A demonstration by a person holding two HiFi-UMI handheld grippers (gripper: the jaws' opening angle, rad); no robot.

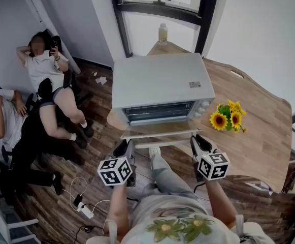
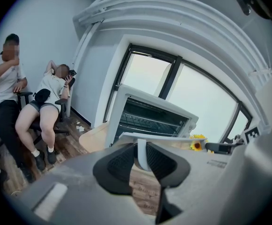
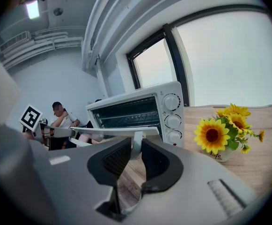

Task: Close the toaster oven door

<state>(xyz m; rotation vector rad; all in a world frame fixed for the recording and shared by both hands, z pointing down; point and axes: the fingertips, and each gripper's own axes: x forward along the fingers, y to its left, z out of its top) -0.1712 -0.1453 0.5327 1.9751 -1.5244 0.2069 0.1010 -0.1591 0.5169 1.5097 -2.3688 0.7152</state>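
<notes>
A white toaster oven (image 1: 160, 83) stands on the wooden table (image 1: 261, 136) with its door (image 1: 157, 130) folded down flat toward me. The door's white handle bar (image 1: 160, 142) runs along its near edge. My left gripper (image 1: 125, 147) is shut on the handle's left post, which shows as a white upright piece between the pads in the left gripper view (image 2: 143, 156). My right gripper (image 1: 197, 142) is shut on the right post (image 3: 136, 149). The open oven cavity (image 2: 147, 116) and its rack face both grippers; the control knobs (image 3: 173, 111) show in the right gripper view.
A pot of sunflowers (image 1: 228, 117) stands on the table right of the oven. A bottle (image 1: 163, 33) sits on the window sill behind. Two people (image 1: 45, 70) sit on chairs at the left. A power strip with cables (image 1: 85, 208) lies on the floor.
</notes>
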